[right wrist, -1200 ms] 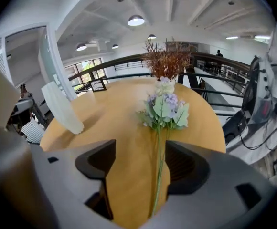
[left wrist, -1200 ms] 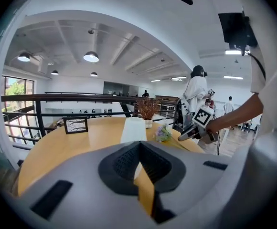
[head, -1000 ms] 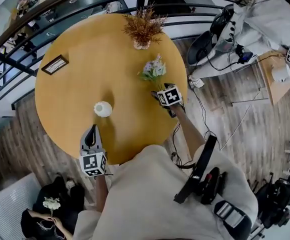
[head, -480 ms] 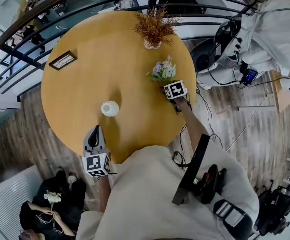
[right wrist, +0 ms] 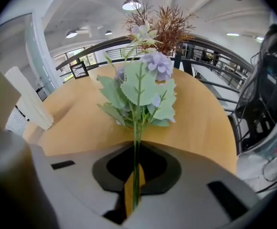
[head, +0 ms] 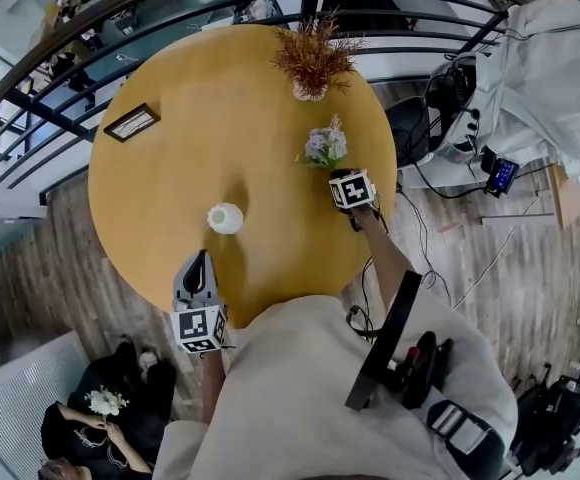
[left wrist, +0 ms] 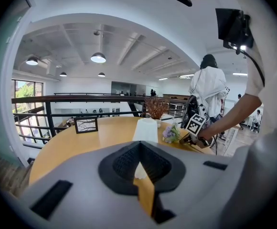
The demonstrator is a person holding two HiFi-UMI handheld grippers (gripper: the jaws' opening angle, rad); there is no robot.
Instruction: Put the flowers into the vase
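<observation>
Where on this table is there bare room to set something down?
Widest: the middle of the table, bordered by frame, vase and flowers. Also the left rim below the frame. Crowded: the right edge, where dried plant, flowers and right gripper line up; the left gripper at the near edge.

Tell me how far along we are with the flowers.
Done: the right gripper has just been closing its fingers and now pinches the purple flower sprig by its stem. In hand: that sprig, apart from the white vase. Remaining: carry it over and slide the stem in. The left gripper is shut, empty.
</observation>
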